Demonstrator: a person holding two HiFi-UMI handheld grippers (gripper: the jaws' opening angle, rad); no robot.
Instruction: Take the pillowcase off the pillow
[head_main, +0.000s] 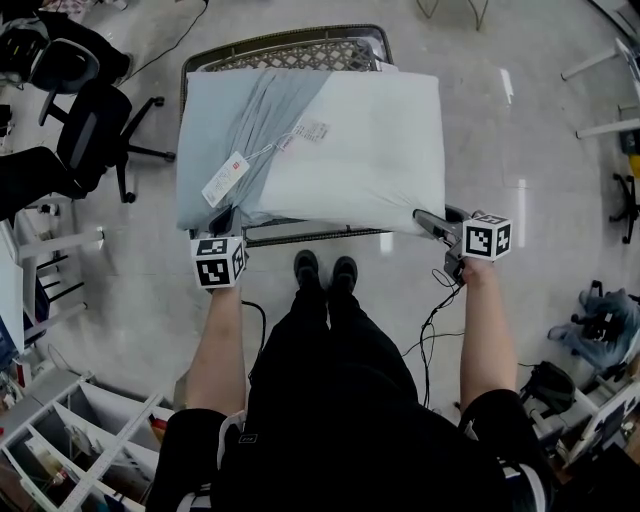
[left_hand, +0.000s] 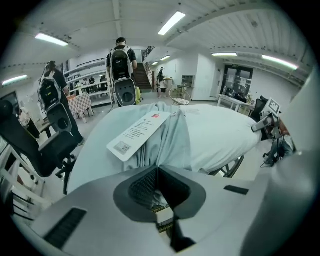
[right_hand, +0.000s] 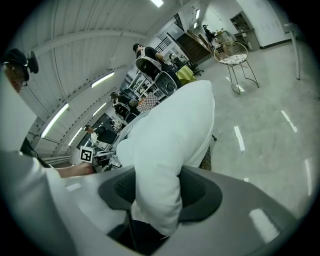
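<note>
Pillowcase, pale blue-grey, is seen covering only the left part of the pillow, which lies flat across the mesh-topped metal stand. The white right part is already bare, so the task is judged partly done. The case's near-left corner, at the stand's front edge, is pinched by the left gripper, whose jaws are closed tight on a thin fold of fabric. The pillow's near-right corner, at the stand's front right, is clamped by the right gripper, its jaws kept partway apart by the thick stuffing squeezed between the pads. The two grips are judged to work against each other: the filling is anchored on one side so that the cover can be drawn off toward the other without the pillow sliding from the stand.

From the head view the boundary between cover and bare pillow is read, along with a long card label and a smaller tag, both lying over the stand's left half. What each pair of jaws holds is settled only by the gripper views: bunched grey cloth in the left, a bulge of white pillow in the right. People with backpacks, well beyond the stand, are shown only in the gripper views.
</note>
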